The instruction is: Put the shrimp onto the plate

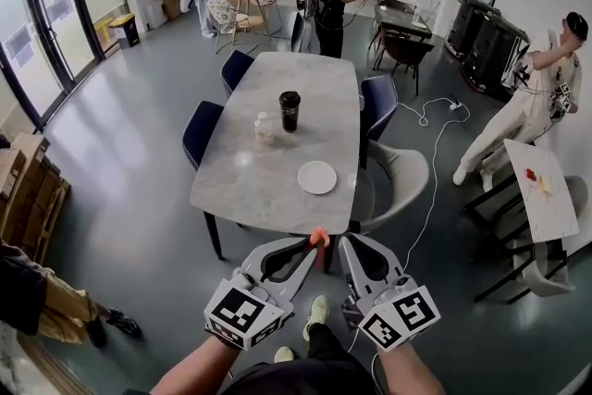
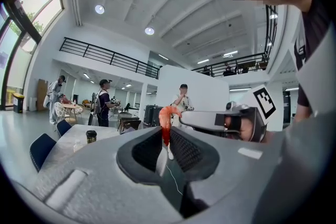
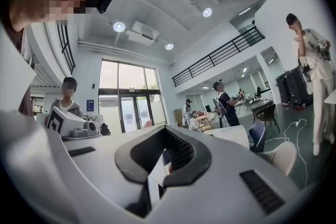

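Note:
An orange shrimp (image 1: 318, 238) is pinched at the tips of my left gripper (image 1: 313, 245), which is shut on it. In the left gripper view the shrimp (image 2: 167, 122) stands up out of the closed jaws of the left gripper (image 2: 166, 139). A white plate (image 1: 317, 178) lies bare near the front right corner of the grey table (image 1: 248, 185), a little ahead of both grippers. My right gripper (image 1: 345, 242) hangs beside the left one, shut with nothing in it; its jaws meet in the right gripper view (image 3: 167, 161). Both grippers are held short of the table's front edge.
A dark cup (image 1: 289, 110) and a clear bottle (image 1: 265, 128) stand mid-table. Blue chairs (image 1: 199, 132) line the left side; a beige chair (image 1: 408, 177) stands at the right corner. A white cable (image 1: 427, 190) trails on the floor. Several people stand further back and right.

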The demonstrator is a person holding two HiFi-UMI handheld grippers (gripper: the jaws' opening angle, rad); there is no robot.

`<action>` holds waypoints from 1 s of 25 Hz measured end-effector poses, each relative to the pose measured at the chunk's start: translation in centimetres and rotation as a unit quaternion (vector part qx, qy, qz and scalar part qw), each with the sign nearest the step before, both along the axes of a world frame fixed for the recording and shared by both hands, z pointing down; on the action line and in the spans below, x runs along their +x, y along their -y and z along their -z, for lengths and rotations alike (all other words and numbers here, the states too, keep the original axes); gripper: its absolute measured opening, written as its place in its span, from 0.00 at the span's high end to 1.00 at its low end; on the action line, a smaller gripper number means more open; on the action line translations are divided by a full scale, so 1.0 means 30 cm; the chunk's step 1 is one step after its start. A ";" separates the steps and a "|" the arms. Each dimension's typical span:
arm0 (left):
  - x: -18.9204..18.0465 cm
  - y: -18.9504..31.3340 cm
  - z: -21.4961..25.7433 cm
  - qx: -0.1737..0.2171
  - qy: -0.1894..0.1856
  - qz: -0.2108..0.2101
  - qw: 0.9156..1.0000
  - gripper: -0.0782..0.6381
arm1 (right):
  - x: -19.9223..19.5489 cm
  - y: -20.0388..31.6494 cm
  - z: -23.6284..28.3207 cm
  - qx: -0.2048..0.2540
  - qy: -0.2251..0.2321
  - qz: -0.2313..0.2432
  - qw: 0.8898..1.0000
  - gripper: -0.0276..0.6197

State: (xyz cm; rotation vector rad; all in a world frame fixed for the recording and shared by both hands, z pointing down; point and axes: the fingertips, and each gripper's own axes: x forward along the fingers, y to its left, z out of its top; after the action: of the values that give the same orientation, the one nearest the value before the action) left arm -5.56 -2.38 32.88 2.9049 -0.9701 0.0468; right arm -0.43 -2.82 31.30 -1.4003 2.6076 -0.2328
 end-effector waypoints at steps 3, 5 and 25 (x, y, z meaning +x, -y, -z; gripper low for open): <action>0.029 0.123 -0.012 -0.004 0.003 0.011 1.000 0.82 | 0.030 0.126 0.007 -0.002 0.002 0.010 1.000 0.95; 0.041 0.200 -0.014 -0.007 0.002 0.023 1.000 0.82 | 0.048 0.203 0.010 -0.003 0.001 0.019 1.000 0.95; 0.226 0.725 -0.091 -0.014 0.023 0.083 0.996 0.82 | 0.240 0.733 -0.019 0.004 0.002 0.060 0.998 0.95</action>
State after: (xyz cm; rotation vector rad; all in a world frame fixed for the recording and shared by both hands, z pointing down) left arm 1.23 -24.11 35.61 2.7979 -1.2056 0.1173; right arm 6.77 -24.81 31.86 -1.2409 2.6891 -0.2416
